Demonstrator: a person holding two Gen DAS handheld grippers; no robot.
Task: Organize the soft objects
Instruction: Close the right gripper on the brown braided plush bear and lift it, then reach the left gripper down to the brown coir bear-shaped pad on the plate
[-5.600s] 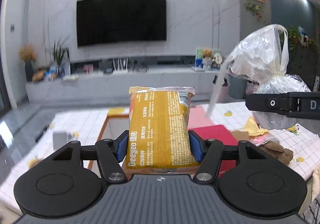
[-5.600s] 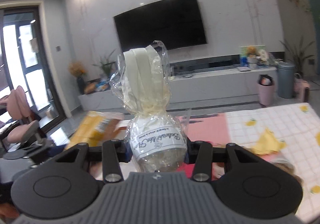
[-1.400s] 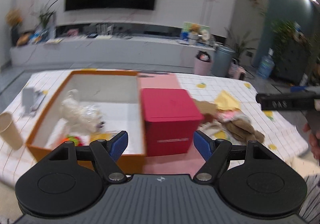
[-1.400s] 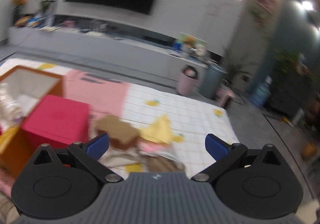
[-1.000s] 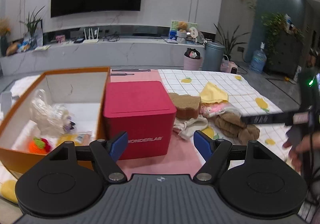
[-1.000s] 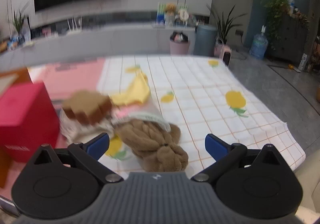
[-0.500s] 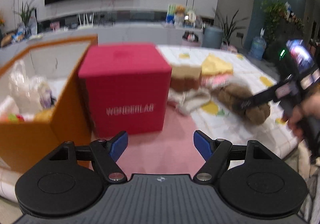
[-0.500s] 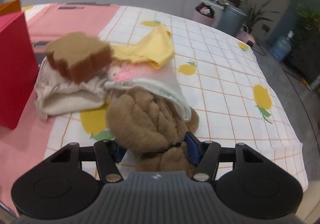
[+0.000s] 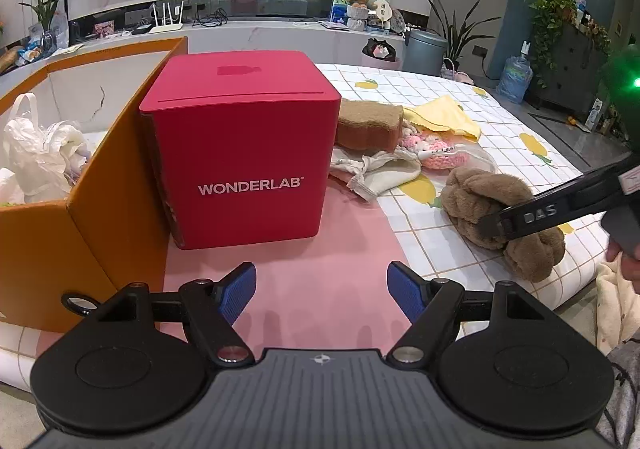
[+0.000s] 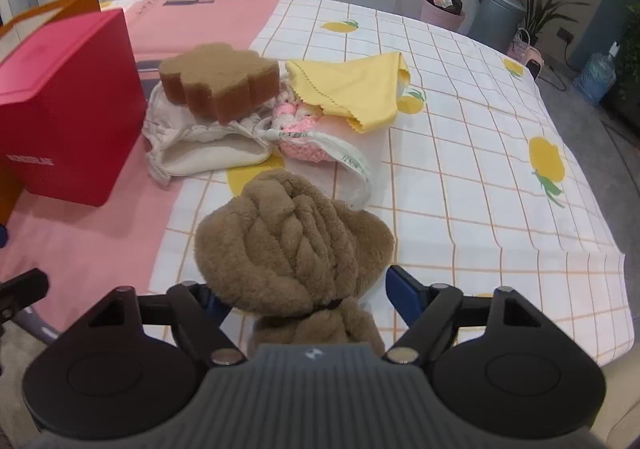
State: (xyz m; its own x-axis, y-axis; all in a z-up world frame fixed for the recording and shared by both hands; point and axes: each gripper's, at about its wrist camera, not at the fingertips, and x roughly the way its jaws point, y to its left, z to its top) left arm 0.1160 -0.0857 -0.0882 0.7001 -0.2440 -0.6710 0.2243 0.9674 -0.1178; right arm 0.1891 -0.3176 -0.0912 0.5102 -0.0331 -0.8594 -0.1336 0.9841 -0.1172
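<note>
Right tool (image 10: 304,299) straddles the brown plush twist (image 10: 294,245) near the desk's (image 10: 480,153) front edge with its jaws opening, the right blue pad clear of the fur, so nothing is gripped; the left tool (image 9: 321,291) hangs released and empty over the pink mat (image 9: 320,269). Closing only on the loose, fluffy braided pile could let the toy slip out or drag toward the edge. Behind lie a spongy flower-shaped block (image 10: 219,79), a silky yellow cloth (image 10: 348,87), pink crochet (image 10: 298,133), beside the rigid red box (image 10: 68,105).

Red box (image 9: 244,145), brown plush (image 10: 296,245), yellow cloth (image 10: 348,89)
</note>
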